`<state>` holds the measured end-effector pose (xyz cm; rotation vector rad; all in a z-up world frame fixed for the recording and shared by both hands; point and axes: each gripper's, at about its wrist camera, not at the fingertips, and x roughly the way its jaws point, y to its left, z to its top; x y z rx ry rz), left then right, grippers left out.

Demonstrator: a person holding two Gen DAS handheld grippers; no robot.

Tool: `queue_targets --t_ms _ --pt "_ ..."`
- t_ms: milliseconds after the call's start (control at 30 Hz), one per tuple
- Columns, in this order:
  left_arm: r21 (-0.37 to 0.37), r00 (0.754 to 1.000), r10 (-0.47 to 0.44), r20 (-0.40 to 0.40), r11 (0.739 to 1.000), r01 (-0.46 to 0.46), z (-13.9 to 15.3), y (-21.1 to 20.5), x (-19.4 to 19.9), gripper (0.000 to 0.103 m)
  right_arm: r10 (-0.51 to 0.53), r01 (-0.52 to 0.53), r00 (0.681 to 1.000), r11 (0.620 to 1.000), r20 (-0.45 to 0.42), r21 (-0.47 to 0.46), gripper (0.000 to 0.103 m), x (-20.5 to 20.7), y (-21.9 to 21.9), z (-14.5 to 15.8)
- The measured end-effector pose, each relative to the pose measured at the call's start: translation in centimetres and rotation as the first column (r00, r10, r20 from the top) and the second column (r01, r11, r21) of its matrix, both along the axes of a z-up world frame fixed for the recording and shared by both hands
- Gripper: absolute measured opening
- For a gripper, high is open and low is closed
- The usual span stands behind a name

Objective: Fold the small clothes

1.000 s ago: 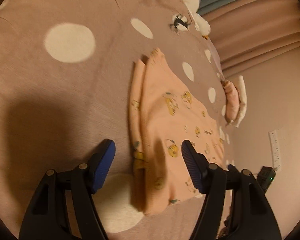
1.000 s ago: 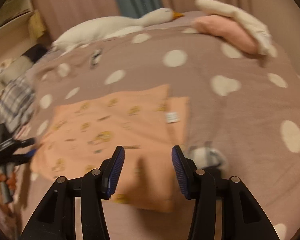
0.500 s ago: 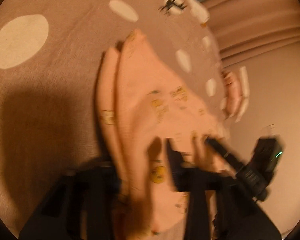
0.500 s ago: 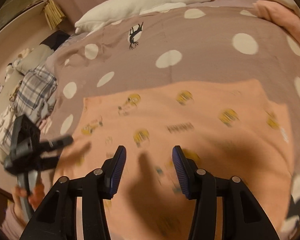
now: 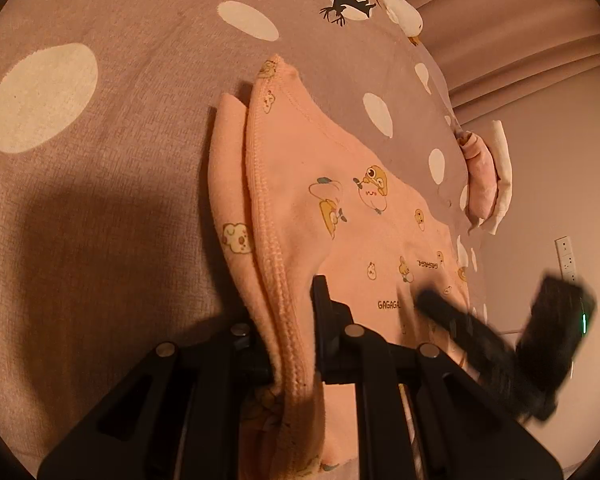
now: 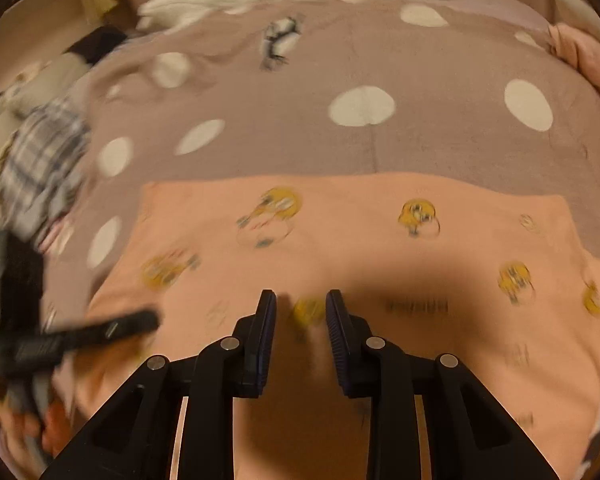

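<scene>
I find the peach garment [image 5: 340,216] lying flat on the dotted bed cover [image 5: 112,152]. My left tool [image 5: 290,344] is clamped on its stitched, layered edge; one finger sits hidden under the fabric. My right tool [image 6: 300,312] stands over the garment's near part, fingers narrowly apart with cloth between them; blur prevents my confirming contact.

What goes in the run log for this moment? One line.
left claw: shut on garment edge | right claw: open, over garment | bed: garment flat
</scene>
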<state>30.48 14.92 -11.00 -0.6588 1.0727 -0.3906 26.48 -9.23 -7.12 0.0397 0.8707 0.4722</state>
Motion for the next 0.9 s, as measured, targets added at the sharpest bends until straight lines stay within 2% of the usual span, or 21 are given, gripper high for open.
queue_targets --t_ms 167,233,300,367,467,567,700,800,833,900 --pt "0.042 1.000 0.010 0.002 0.999 -0.010 1.0 -0.8 0.0 0.012 0.080 -0.081 0.997 0.996 -0.019 -0.046 0.029 -5.8 -0.6 -2.4" --pt "0.059 1.000 0.014 0.018 0.998 -0.015 2.0 -1.4 -0.2 0.012 0.096 -0.097 0.995 0.994 -0.013 -0.049 0.029 -6.6 -0.9 -2.9" --pt "0.076 0.999 0.006 0.050 0.997 -0.010 3.7 -2.4 -0.6 0.012 0.087 -0.087 0.996 0.996 -0.016 0.009 0.029 -6.9 -2.0 -2.7" --pt "0.086 0.996 -0.020 0.083 0.996 0.013 5.4 -3.7 -0.9 0.011 0.069 -0.064 0.997 0.991 -0.043 0.114 0.029 -6.6 -3.7 -2.2" --pt "0.164 0.988 -0.085 0.127 0.984 0.064 8.1 -7.2 -1.3 0.011 0.003 0.001 1.000 0.975 -0.021 0.223 0.029 -6.6 -6.7 -1.3" --pt "0.220 0.977 -0.154 0.146 0.968 0.119 9.3 -11.1 -1.5 0.011 -0.052 0.057 0.998 0.935 -0.023 0.349 0.029 -6.7 -10.1 -0.6" --pt "0.292 0.962 -0.241 0.129 0.936 0.195 9.2 -16.9 -1.4 0.011 -0.138 0.141 0.990 0.897 -0.036 0.420 0.029 -6.9 -14.2 -0.5" --pt "0.317 0.956 -0.286 0.071 0.915 0.251 7.9 -20.4 -1.0 0.019 -0.196 0.201 0.979 0.866 -0.058 0.458 0.029 -7.3 -17.0 -0.9" --pt "0.320 0.955 -0.293 0.046 0.910 0.264 7.2 -21.5 -0.8 0.029 -0.210 0.216 0.976 0.858 -0.067 0.466 0.029 -7.3 -17.5 -1.1" --pt "0.294 0.951 -0.308 0.019 0.911 0.289 6.5 -22.5 -0.7 0.040 -0.233 0.245 0.969 0.844 -0.085 0.478 0.030 -7.3 -18.6 -1.5"
